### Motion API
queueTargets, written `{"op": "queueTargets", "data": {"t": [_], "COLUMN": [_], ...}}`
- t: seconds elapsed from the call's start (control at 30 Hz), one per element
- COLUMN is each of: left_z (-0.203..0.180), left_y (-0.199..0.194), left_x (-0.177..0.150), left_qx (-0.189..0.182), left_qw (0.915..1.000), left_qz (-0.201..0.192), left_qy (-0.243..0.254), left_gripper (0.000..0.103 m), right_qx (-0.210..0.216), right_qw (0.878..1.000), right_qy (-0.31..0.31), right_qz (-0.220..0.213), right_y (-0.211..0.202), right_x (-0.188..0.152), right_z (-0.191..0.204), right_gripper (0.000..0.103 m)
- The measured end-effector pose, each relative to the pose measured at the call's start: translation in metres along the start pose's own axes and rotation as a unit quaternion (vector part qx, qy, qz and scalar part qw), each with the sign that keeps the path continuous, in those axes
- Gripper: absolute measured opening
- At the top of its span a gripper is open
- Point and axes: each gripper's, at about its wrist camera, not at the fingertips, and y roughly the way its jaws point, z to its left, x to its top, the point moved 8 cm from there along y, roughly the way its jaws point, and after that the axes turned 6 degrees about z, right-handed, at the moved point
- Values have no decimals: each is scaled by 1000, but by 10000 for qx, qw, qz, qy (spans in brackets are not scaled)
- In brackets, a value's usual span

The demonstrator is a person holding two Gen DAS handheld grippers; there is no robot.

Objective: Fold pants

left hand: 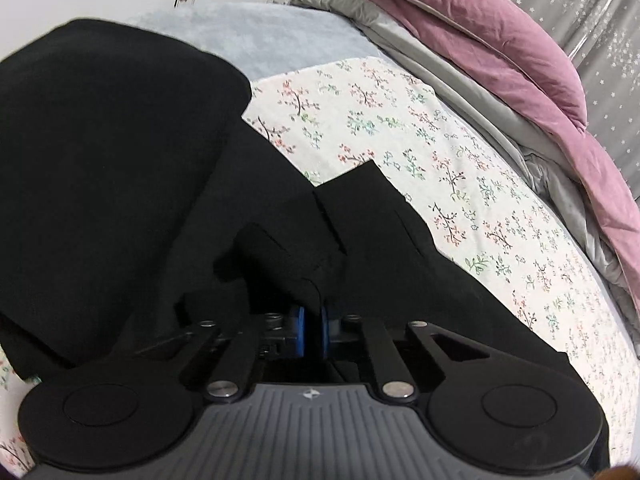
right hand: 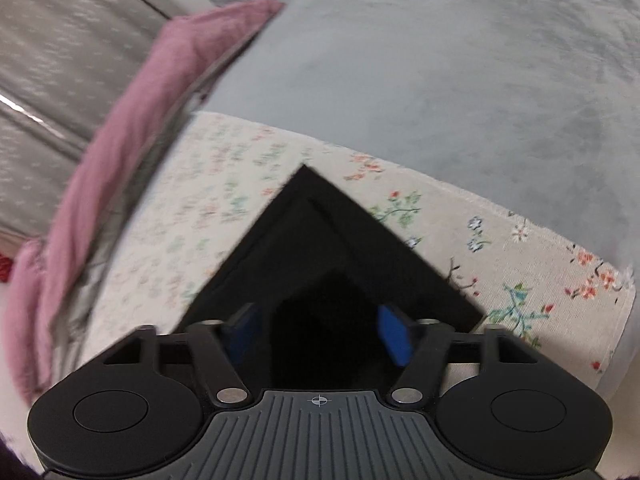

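Observation:
The black pants [left hand: 120,160] lie bunched on a floral bedsheet [left hand: 400,128] and fill the left and centre of the left wrist view. My left gripper [left hand: 313,330] is shut on a fold of the pants, its blue pads almost together with black cloth pinched between them. In the right wrist view a pointed corner of the pants [right hand: 320,248] lies flat on the sheet [right hand: 200,208]. My right gripper [right hand: 320,334] is low over that corner. Its blue pads [right hand: 394,338] stand well apart, with black cloth in the gap and neither pad visibly pressing on it.
A pink quilt [left hand: 500,52] over a grey one is heaped along the bed's far side by a grey star-patterned curtain [left hand: 580,8]. A pale blue blanket [left hand: 260,36] covers the bed beyond the sheet, and it fills the top of the right wrist view [right hand: 440,80].

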Motion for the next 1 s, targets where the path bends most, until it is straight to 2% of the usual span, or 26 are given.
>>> {"op": "queueTargets", "data": {"t": [0.03,0.1,0.2,0.27,0.33,0.4,0.43,0.5,0.53,0.6,0.63,0.67,0.73,0.77,0.8,0.87,1.0], "left_z": [-1,-2,-2,2,7,14,17,22,24,23,22,21,20,22,23,30,37], "left_y": [-2,-9,-22,-36,-47,-42,-32,-12,-4,-1,-3,-6,-10,-13,-16,-25,-49], "left_x": [0,3,10,16,14,0,-8,-25,-32,-38,-38,-37,-34,-33,-33,-32,-33], "left_qx": [-22,-54,-167,-361,-449,-184,20,203,245,265,277,296,320,363,430,616,683], "left_qw": [10000,9998,9993,9989,9984,9987,9985,9971,9962,9948,9941,9927,9914,9918,9917,9912,9939], "left_qz": [-37,-99,-167,-254,-317,-218,-61,344,502,565,557,570,585,575,560,446,157], "left_qy": [43,185,278,173,157,417,548,640,671,803,891,1018,1124,1085,1074,1080,852], "left_gripper": [21,21,20,20,20,21,21,22,22,27,28,33,40,49,64,75,74], "right_qx": [-14,-83,-117,219,924,1232,1236,879,703,194,-147,-300,-150,-85,-94,-273,-416], "right_qw": [10000,9999,9979,9936,9814,9696,9645,9665,9723,9805,9812,9811,9853,9862,9859,9833,9756], "right_qy": [21,-63,-588,-928,-1251,-1518,-1695,-1891,-1832,-1754,-1799,-1817,-1575,-1507,-1508,-1654,-2081], "right_qz": [26,35,-238,-606,-1129,-1471,-1606,-1498,-1272,-863,-678,-601,-640,-684,-720,-714,-569], "right_y": [4,11,-4,-37,-80,-115,-125,-117,-101,-64,-46,-38,-39,-42,-45,-44,-44], "right_x": [0,3,11,17,21,15,10,1,-3,-12,-17,-23,-28,-29,-29,-30,-32], "right_z": [-1,7,32,54,79,87,85,66,48,11,-7,-21,-37,-41,-45,-46,-39], "right_gripper": [8,8,6,6,5,5,5,5,6,6,6,6,6,7,7,12,19]}}
